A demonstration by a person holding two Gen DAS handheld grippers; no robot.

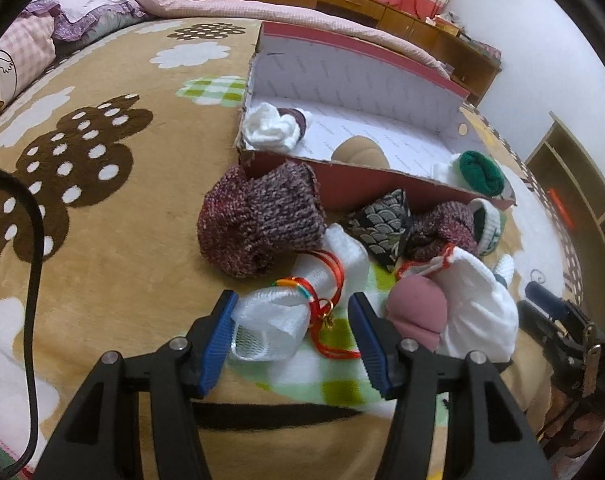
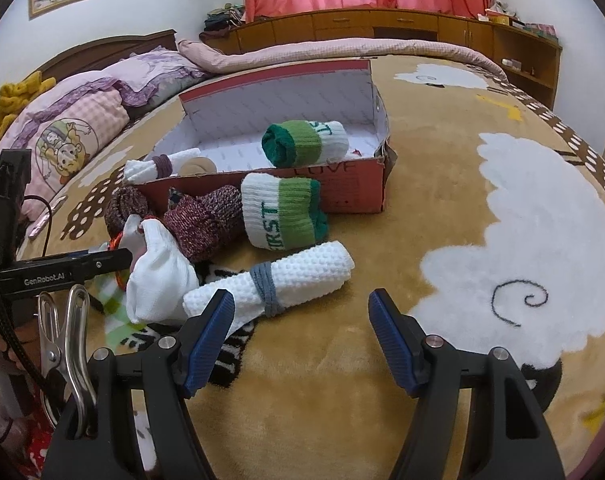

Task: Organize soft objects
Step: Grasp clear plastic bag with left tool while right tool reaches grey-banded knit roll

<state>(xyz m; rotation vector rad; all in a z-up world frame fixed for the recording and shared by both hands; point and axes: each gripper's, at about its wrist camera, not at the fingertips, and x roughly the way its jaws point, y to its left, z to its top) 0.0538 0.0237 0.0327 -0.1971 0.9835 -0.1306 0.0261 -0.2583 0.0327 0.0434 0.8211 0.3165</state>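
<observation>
A red shoebox [image 1: 366, 184] [image 2: 342, 188] lies open on the bed, holding a white roll [image 1: 272, 126], a tan item [image 1: 360, 152] and a green-white sock roll [image 2: 304, 142]. My left gripper [image 1: 290, 320] is open around a white mesh bundle tied with red cord [image 1: 270, 320]. Maroon knit socks [image 1: 258, 220], a patterned pouch [image 1: 382, 224], a pink item [image 1: 416, 312] and a white cloth [image 1: 478, 304] lie beside it. My right gripper [image 2: 302, 320] is open and empty, its left finger beside a white waffle towel roll [image 2: 278, 280]. A second green-white sock roll [image 2: 284, 212] lies before the box.
The bed has a tan blanket with cloud patterns [image 2: 542, 240]. Pillows [image 2: 82, 128] lie at the left. A pink quilt [image 2: 342, 48] runs along the far side, with wooden cabinets [image 2: 382, 24] behind. A black cable [image 1: 34, 260] hangs at left.
</observation>
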